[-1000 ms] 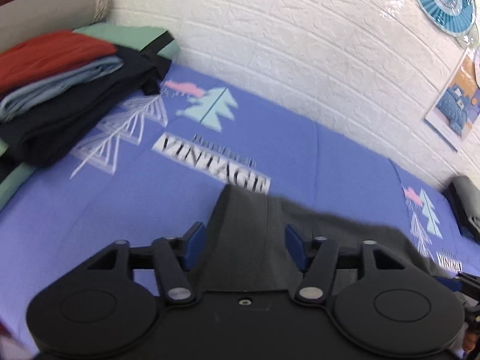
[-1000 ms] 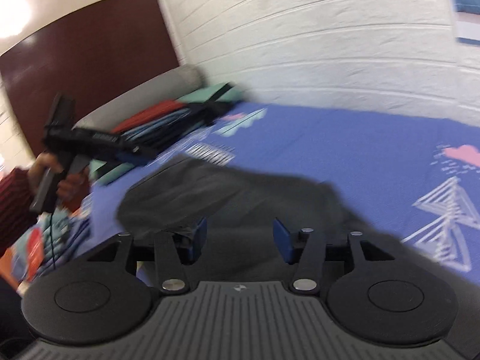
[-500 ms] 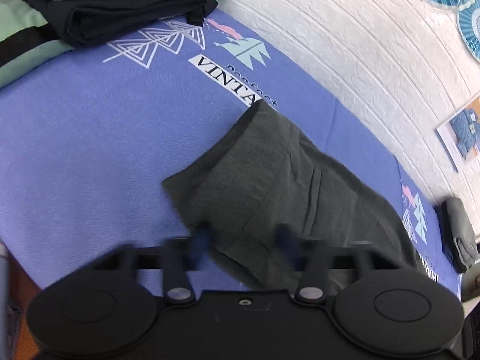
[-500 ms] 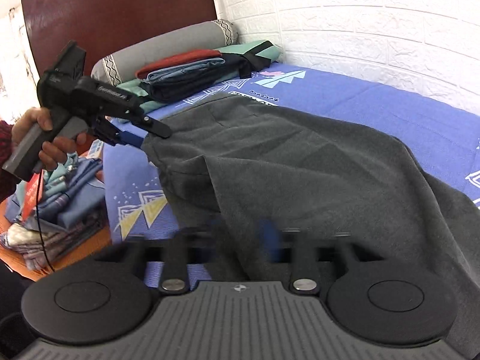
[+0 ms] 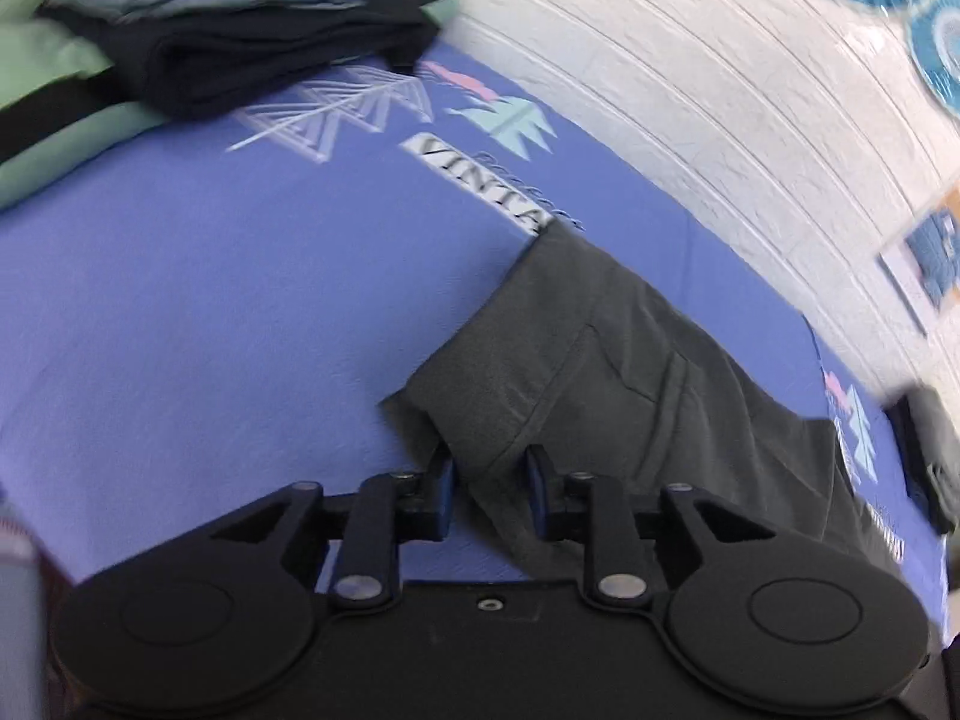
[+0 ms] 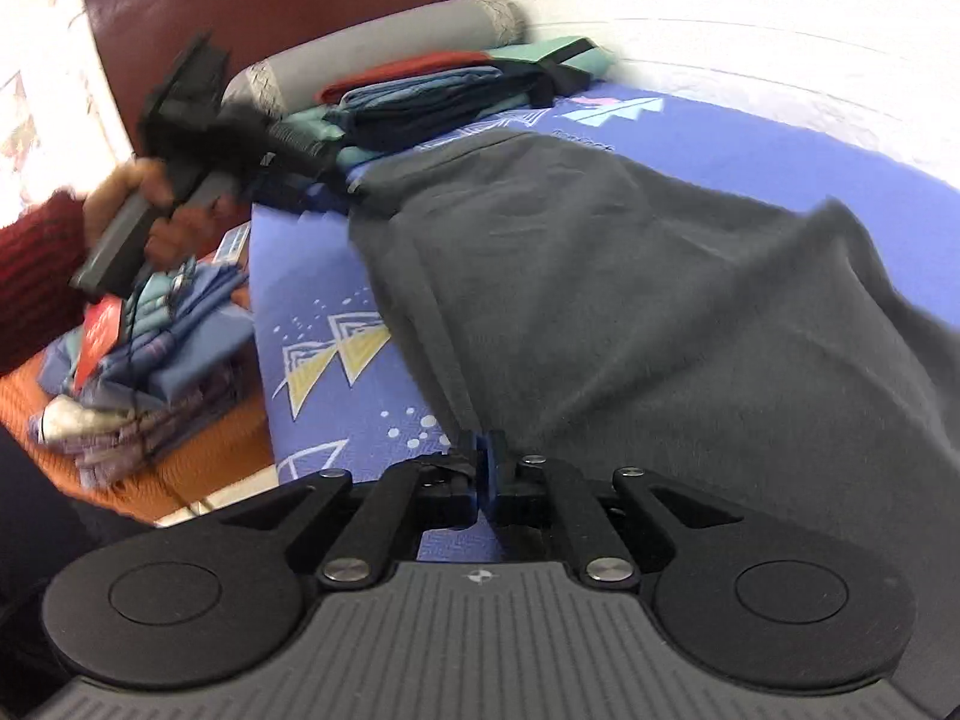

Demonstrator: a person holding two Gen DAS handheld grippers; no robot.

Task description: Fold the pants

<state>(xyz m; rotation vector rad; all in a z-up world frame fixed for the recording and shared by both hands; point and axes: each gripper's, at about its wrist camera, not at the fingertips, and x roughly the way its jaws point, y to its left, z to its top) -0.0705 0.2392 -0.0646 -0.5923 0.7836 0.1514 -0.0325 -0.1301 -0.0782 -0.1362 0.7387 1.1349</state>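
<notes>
Now my right gripper (image 6: 483, 468) is pinched tight on the pants (image 6: 630, 276). My left gripper (image 5: 489, 483) sits parted around their waistband on the bed (image 5: 210, 300).

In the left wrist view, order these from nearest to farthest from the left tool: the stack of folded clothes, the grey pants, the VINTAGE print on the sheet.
1. Grey pants, edge between the left tool fingers.
2. VINTAGE print, mid-sheet beyond the pants.
3. Stack of folded clothes, far upper left.

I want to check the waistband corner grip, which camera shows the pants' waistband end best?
The left wrist view: the pants waistband end lies between the left gripper fingers. The right wrist view shows it farther off, blurred.
</notes>
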